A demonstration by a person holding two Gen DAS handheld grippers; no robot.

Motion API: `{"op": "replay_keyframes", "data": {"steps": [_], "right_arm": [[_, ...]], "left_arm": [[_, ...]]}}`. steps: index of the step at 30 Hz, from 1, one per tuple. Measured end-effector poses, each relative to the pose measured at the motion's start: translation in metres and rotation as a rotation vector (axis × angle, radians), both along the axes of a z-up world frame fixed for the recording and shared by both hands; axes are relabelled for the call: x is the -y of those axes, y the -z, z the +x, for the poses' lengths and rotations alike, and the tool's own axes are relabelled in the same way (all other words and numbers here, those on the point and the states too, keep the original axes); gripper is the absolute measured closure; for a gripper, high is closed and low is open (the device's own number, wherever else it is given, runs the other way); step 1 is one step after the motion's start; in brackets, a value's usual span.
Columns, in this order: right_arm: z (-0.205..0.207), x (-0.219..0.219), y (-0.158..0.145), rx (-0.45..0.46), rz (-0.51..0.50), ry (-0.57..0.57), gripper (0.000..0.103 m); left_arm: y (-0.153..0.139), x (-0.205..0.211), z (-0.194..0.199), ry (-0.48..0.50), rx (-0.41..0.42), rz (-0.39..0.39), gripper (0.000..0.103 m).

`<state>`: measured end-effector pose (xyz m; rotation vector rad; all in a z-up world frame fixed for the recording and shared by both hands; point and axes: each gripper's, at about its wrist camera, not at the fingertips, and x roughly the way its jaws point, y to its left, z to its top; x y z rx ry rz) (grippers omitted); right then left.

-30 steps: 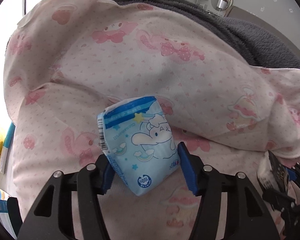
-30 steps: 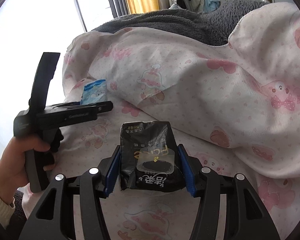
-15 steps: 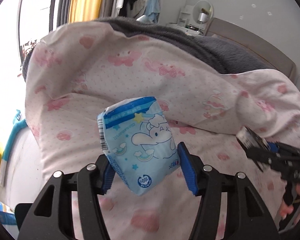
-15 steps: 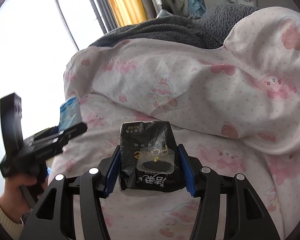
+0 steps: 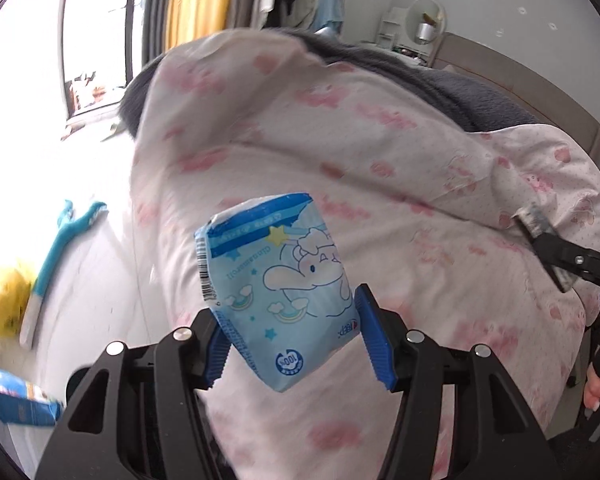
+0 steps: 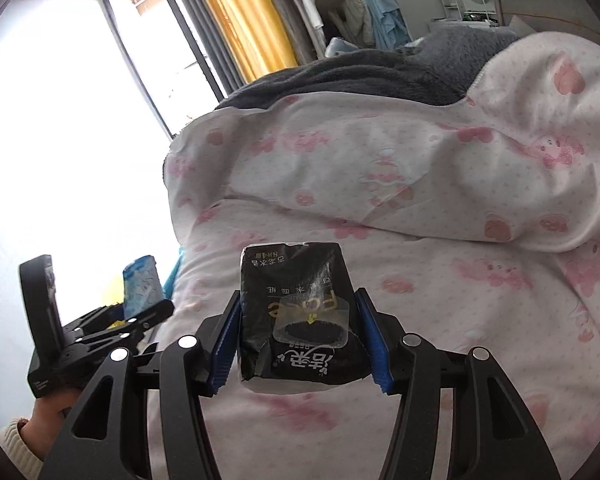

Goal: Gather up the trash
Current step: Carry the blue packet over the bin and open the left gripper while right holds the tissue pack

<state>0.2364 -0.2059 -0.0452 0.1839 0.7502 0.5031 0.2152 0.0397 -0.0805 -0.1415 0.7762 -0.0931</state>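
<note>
My left gripper (image 5: 288, 340) is shut on a light-blue tissue pack (image 5: 276, 284) printed with a cartoon dog, held up in the air over the pink quilt (image 5: 380, 168). My right gripper (image 6: 300, 344) is shut on a black tissue pack (image 6: 296, 316) with white lettering, also lifted above the quilt. In the right wrist view the left gripper (image 6: 140, 312) shows at the lower left with the blue pack (image 6: 140, 286) sticking up from it. In the left wrist view the right gripper (image 5: 556, 252) shows at the right edge.
A pink-patterned quilt covers the bed, with a grey blanket (image 6: 360, 76) behind it. A bright window (image 6: 60, 120) and yellow curtain (image 6: 240, 12) stand to the left. A blue-and-white stick (image 5: 56, 256), a yellow thing (image 5: 0, 304) and a blue box (image 5: 16, 404) lie at the bed's left.
Both grippers have drawn back and up from the quilt with their packs still held. The views have swung left, showing more window and the bed's left edge.
</note>
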Motion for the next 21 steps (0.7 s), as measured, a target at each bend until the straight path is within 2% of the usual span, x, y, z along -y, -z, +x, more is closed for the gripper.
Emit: {"op": "replay_keyframes", "data": {"steps": [7,13,21], "right_arm": [[-0.026,-0.054,-0.005,0.034,-0.018,-0.084,0.047],[-0.043,-0.104,-0.002,0.054,-0.06,-0.179,0.047],[-0.048,-0.155,0.007,0.038,-0.071,-0.259,0.047]], "left_arm": [[0.013,-0.045,-0.029,-0.074,-0.055,-0.032,0.043],[0.027,-0.082,-0.046,-0.124,-0.108,-0.006,0.043],[0.062,-0.131,-0.059,-0.197,-0.233,-0.03,0.043]]}}
